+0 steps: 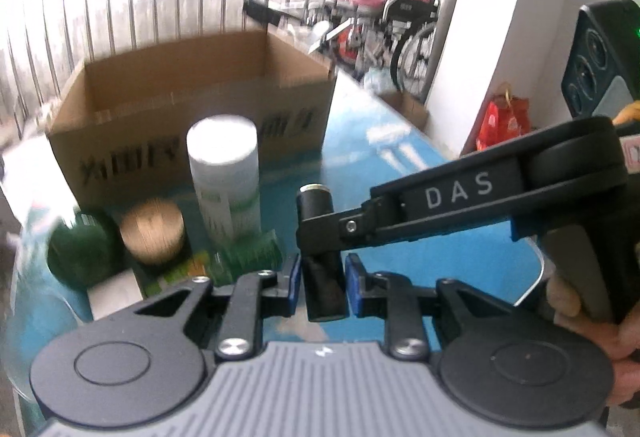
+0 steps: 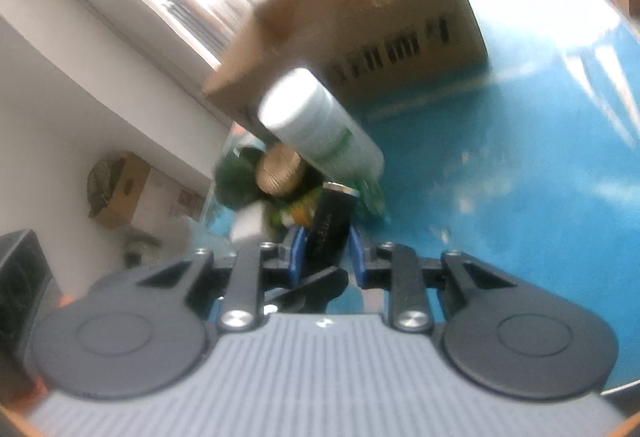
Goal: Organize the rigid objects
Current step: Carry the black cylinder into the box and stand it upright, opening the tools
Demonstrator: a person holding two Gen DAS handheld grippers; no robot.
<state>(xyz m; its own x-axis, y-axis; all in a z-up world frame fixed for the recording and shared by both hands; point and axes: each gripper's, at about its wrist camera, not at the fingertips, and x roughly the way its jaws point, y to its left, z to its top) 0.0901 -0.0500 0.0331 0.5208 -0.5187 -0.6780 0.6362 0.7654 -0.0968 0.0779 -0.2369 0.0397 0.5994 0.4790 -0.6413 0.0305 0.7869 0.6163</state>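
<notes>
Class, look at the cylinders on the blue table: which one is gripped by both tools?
The small black cylinder, clamped by both tools; the tall white can stands free.

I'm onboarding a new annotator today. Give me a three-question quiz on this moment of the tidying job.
1. True or false: both tools grip the same black cylinder.
2. Which object stands tallest beside the cardboard box? A) white can B) green ball C) wooden-lidded jar
3. Fill in: the tabletop is coloured ____.

Key
1. True: the left tool holds its lower part, the right tool clamps higher up.
2. A, the white can; the green ball and wooden-lidded jar are lower.
3. Blue.
</notes>
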